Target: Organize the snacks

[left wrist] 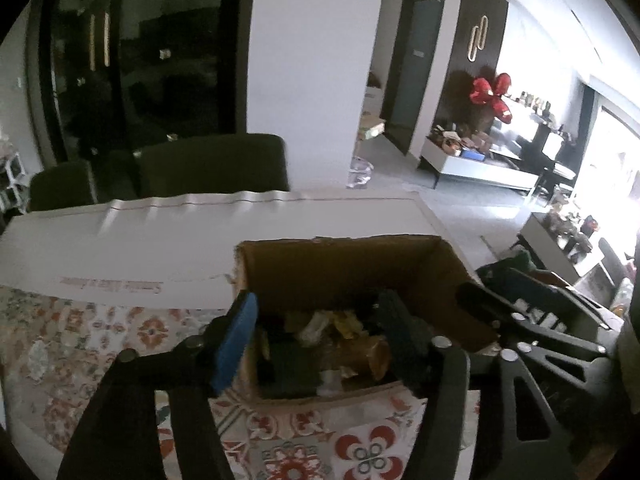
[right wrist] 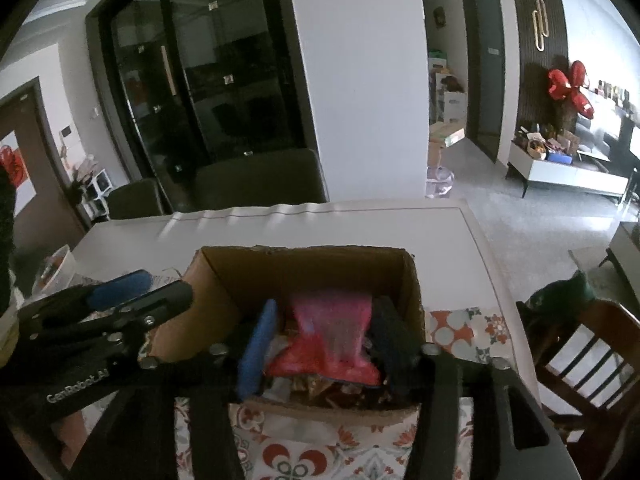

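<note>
A brown corrugated cardboard box [left wrist: 352, 276] sat open-topped on the floral-patterned surface [left wrist: 360, 452], holding crinkled wrappers and a glossy pink snack packet [right wrist: 332, 332]. Both tools angled down over it: the left tool [left wrist: 316, 332] apart and empty, the right tool [right wrist: 328, 344] apart, flanking the packet.

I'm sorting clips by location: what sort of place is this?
Most likely a home's open dining and living area: a white dining table with a floral patterned cloth, dark upholstered chairs behind it, and a low white media cabinet.
</note>
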Demonstrator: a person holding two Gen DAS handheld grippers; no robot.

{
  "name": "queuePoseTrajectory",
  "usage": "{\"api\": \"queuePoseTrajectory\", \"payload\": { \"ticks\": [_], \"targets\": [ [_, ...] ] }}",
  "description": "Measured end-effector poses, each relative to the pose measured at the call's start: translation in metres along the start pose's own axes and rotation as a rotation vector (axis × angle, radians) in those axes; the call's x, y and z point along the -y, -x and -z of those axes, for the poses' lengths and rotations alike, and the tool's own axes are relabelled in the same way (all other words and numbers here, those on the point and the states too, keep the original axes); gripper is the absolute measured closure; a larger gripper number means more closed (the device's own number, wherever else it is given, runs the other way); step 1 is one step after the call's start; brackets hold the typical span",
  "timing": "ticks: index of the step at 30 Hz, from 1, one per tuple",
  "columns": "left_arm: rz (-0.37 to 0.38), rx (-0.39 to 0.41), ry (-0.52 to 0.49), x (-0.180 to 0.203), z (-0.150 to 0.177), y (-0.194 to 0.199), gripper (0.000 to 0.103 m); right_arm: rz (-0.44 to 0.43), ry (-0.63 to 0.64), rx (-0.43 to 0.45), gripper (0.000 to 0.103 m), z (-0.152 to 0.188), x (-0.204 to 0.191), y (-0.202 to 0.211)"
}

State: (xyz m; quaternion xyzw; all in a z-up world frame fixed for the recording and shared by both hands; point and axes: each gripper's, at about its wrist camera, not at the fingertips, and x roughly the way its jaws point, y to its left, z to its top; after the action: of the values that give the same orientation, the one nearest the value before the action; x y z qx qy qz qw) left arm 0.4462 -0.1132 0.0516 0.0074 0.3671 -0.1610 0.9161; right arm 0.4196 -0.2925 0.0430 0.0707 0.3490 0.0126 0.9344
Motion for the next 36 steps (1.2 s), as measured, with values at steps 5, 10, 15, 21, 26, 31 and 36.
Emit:
{"api": "queuePoseTrajectory", "payload": {
  "ticks": [5, 10, 15, 21, 26, 31, 36],
  "targets": [
    [-0.051, 0.032, 0.004, -0.007, 0.016, 0.020, 0.029, 0.064, -0.006, 0.047, 0.025, 0.014, -0.003, 0.018],
    [-0.092, 0.084, -0.006, -0.008, 0.040, 0.048, 0.018, 0.094, -0.008, 0.090, 0.015, 0.033, -0.008, 0.042],
    [-0.137, 0.130, -0.017, -0.007, 0.066, 0.079, 0.012, 0.092, -0.029, 0.121, 0.010, 0.057, -0.012, 0.070],
    [-0.135, 0.110, -0.047, 0.002, 0.094, 0.101, 0.011, 0.091, -0.084, 0.125, 0.009, 0.087, -0.009, 0.095],
    [-0.172, 0.134, -0.065, 0.011, 0.114, 0.121, 0.006, 0.118, -0.097, 0.123, 0.009, 0.110, -0.005, 0.109],
    [-0.183, 0.148, -0.051, 0.016, 0.133, 0.137, 0.004, 0.144, -0.083, 0.132, 0.009, 0.127, -0.006, 0.128],
    [-0.161, 0.132, -0.027, 0.021, 0.155, 0.150, 0.004, 0.154, -0.067, 0.137, 0.009, 0.144, -0.006, 0.147]
  ]
}}
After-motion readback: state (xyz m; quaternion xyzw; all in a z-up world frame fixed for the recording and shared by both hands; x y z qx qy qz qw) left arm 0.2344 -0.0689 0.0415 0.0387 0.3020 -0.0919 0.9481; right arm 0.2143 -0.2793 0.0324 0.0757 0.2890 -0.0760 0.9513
